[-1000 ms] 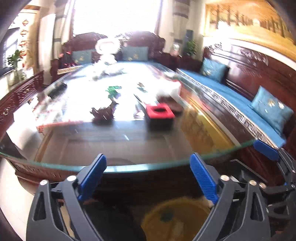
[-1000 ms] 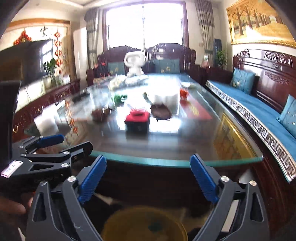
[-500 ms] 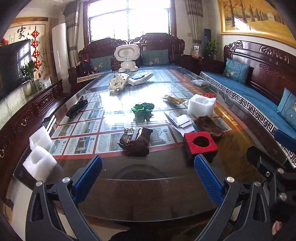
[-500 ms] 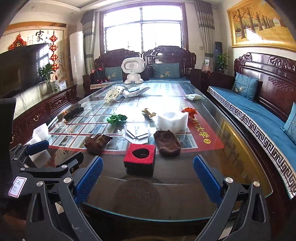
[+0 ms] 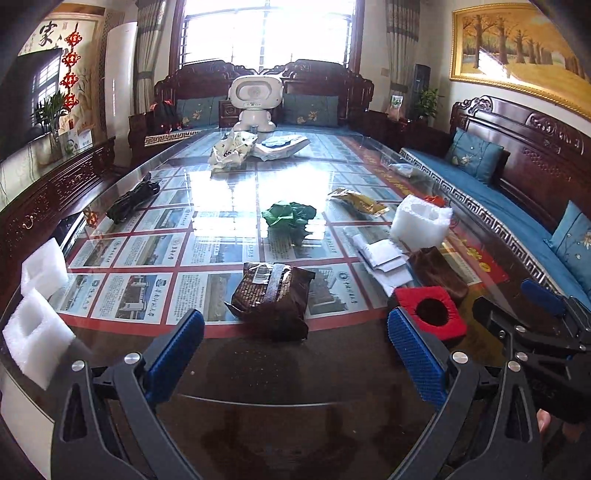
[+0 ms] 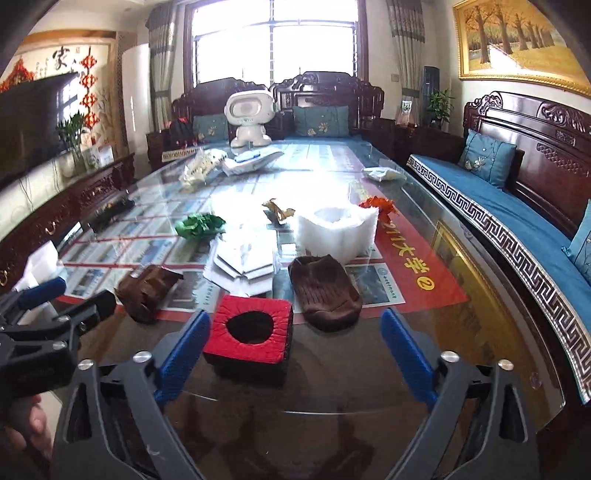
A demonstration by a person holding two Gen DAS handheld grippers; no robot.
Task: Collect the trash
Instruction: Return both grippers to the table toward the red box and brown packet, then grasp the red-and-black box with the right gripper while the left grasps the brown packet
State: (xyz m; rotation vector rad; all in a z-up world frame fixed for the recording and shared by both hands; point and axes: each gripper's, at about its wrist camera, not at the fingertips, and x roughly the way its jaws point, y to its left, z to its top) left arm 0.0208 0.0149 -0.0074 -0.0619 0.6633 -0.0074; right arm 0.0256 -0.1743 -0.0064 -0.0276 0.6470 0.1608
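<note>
Ahead of left tool (image 5: 295, 354), brown packet (image 5: 272, 292).

Bright window (image 5: 269, 33), carved sofas w/ blue cushions (image 6: 487, 158), glass table (image 5: 258, 369)

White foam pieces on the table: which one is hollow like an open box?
The tall white foam piece beside the orange wrapper, right of the table's middle. The two foam blocks at the left edge are lower, notched blocks.
</note>
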